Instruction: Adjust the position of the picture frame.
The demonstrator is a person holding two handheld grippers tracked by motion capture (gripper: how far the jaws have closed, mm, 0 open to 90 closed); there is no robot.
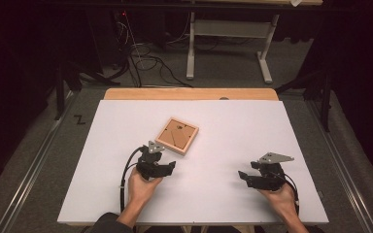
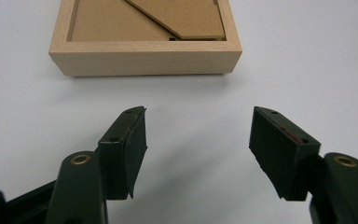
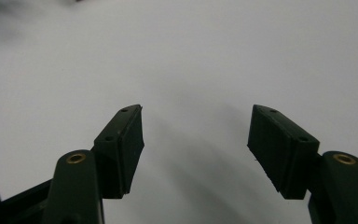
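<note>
A white table (image 1: 233,145) spans the high view's middle; beyond its far edge, cables and a stand. The wooden tray (image 1: 177,135) sits centre-left with flat brown pieces inside. Left gripper (image 1: 167,167), released, waits just below it, apparently approaching; next, line up on the rim. Right gripper (image 1: 243,175), lower right, is released too. Nothing blocks the way.

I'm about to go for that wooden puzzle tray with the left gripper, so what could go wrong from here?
The wooden tray lies loose on the smooth white table, so a push from the open left gripper may slide it rather than grip it. The thin brown pieces sit flush inside the rim, with little edge to pinch. The open right gripper is far off, so it cannot readily brace the tray.
</note>
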